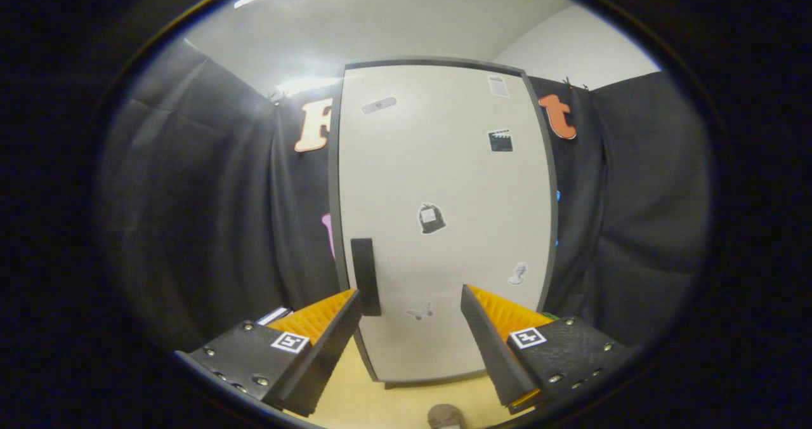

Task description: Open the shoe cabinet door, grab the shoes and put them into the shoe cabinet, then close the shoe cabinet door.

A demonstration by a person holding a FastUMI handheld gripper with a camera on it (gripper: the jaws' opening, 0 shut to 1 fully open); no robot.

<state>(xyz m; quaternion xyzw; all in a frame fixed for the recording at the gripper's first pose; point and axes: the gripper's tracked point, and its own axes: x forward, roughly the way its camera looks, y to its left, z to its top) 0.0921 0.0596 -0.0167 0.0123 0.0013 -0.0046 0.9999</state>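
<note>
The shoe cabinet [444, 219] is seen upright on a pale floor [355, 397], in front of the black cloth wall [209, 213], and its large light door [457, 181] is shut flush within the dark frame. A few small stickers [431, 218] are scattered over the door face. A dark vertical handle [365, 277] is fixed near the door's left edge, low down. A small greyish object [445, 416] is glimpsed on the floor at the near side, between the fingers; whether it is part of a shoe cannot be told.

The task is judged to be at its very start: the door has not yet been opened, nothing has been placed inside, and the opening, the loading of the shoes and the closing are all left to be done.

The tongs [412, 318] are held wide apart and nothing is gripped. The handle lies just ahead of the left finger [330, 327], nearly in line with its tip, while the right finger [491, 337] is set well to the right of it, before the bare door panel. A small shift leftward would probably be needed for the handle to be brought between the fingers.
</note>
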